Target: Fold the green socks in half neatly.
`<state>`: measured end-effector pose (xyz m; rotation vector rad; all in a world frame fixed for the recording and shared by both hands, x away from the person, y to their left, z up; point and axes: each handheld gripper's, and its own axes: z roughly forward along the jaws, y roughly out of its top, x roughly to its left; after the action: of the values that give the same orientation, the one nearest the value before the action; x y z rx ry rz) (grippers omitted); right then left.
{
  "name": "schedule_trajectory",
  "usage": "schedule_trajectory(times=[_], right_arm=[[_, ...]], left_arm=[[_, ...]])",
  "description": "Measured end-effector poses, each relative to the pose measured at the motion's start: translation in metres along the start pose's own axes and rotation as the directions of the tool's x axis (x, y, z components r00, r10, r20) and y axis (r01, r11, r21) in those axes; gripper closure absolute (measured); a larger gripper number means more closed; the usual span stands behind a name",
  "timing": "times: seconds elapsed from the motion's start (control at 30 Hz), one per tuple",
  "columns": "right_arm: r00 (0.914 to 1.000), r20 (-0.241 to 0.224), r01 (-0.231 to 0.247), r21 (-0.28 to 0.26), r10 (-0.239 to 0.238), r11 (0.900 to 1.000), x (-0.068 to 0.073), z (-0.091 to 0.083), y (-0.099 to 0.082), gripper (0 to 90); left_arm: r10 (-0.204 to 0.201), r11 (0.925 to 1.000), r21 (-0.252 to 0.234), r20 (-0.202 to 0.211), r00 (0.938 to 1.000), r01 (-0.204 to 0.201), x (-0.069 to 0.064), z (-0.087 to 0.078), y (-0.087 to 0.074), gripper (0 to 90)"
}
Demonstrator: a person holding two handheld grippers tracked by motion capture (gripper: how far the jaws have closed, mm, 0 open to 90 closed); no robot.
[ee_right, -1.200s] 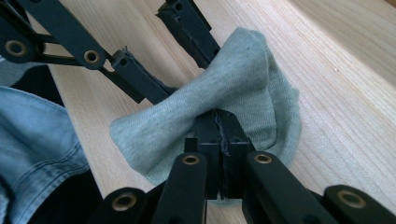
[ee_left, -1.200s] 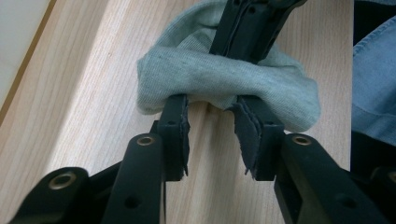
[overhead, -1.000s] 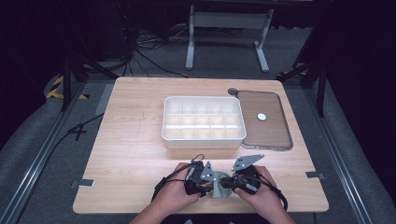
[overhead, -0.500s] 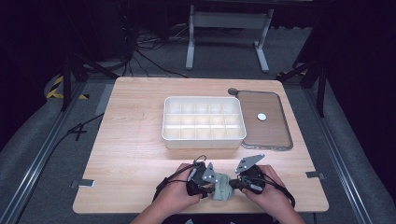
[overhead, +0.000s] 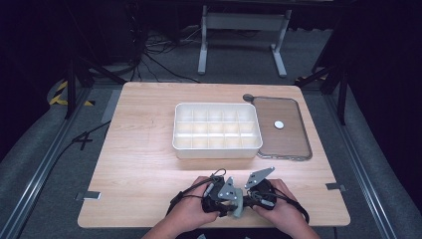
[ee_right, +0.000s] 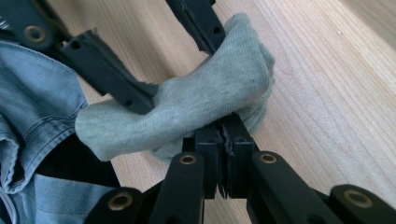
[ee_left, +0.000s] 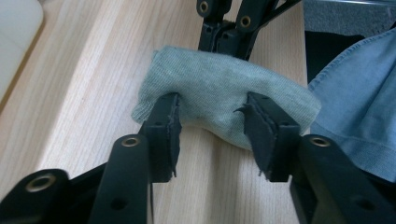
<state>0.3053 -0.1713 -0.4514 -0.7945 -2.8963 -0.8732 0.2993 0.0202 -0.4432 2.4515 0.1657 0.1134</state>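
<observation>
In the high view, your two hands sit at the bottom centre of the frame, close together on the near edge of the wooden table point(overhead: 144, 149). Your left gripper point(overhead: 222, 195) is just left of centre, with your right gripper point(overhead: 259, 191) beside it at the right. Between them lies a small grey-green sock point(ee_left: 224, 100), resting on the wood. In the left gripper view, your left gripper's point(ee_left: 212, 123) jaws stand apart with the sock's near edge between them; they have just been opening, and the pads flank the cloth without pressing it. In the right gripper view, your right gripper point(ee_right: 224, 133) is clamped tight on a fold of the sock point(ee_right: 196, 105), jaws together at lower centre. A blue denim sleeve point(ee_right: 32, 107) fills the left side of that view and presses close against the sock. In the high view, above your hands, mid-frame, stands a white compartment tray point(overhead: 217, 149), and just right of it a brown lid point(overhead: 288, 137) lies flat, both well apart from the grippers.
</observation>
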Motion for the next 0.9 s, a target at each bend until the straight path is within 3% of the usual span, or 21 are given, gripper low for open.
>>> schedule_trajectory(times=[0.13, 0.2, 0.43, 0.6, 0.67, 0.77, 0.9], right_arm=[[0.9999, 0.011, 0.001, 0.002, -0.001, 1.0, 0.0, -0.001, 0.0, 84.9], [0.9999, 0.011, -0.002, 0.002, 0.002, 1.0, 0.0, -0.001, 0.0, 84.9], [0.999, 0.011, -0.044, 0.001, 0.044, 0.999, -0.002, 0.0, -0.001, 79.3], [0.9963, 0.029, -0.08, -0.004, 0.08, 0.9968, -0.007, 0.0, -0.006, 65.6], [0.9952, 0.037, -0.091, 0.001, 0.09, 0.9959, -0.008, -0.004, -0.008, 65.0], [0.9943, 0.051, -0.094, 0.002, 0.094, 0.9956, -0.011, -0.013, -0.01, 61.8], [0.9889, 0.059, -0.136, -0.022, 0.137, 0.9905, -0.015, -0.029, -0.015, 61.0]], left_arm=[[0.006, 0.9998, -0.022, 0.014, 0.9999, -0.006, 0.0, 0.0, 0.0, 49.3], [0.03, 0.9993, -0.023, 0.006, 0.9995, -0.03, 0.0, 0.002, 0.002, 48.1], [0.018, 0.9997, -0.017, 0.01, 0.9998, -0.018, -0.003, 0.012, 0.005, 43.7], [0.001, 1.0, -0.003, 0.003, 1.0, -0.001, -0.004, 0.014, 0.008, 43.5], [-0.019, 0.9997, 0.017, 0.011, 0.9998, 0.019, -0.003, 0.015, 0.008, 43.9], [-0.008, 0.9996, 0.028, 0.004, 1.0, 0.008, -0.003, 0.016, 0.01, 44.3], [0.0, 0.9993, 0.037, -0.003, 1.0, 0.0, -0.005, 0.017, 0.015, 44.6]])
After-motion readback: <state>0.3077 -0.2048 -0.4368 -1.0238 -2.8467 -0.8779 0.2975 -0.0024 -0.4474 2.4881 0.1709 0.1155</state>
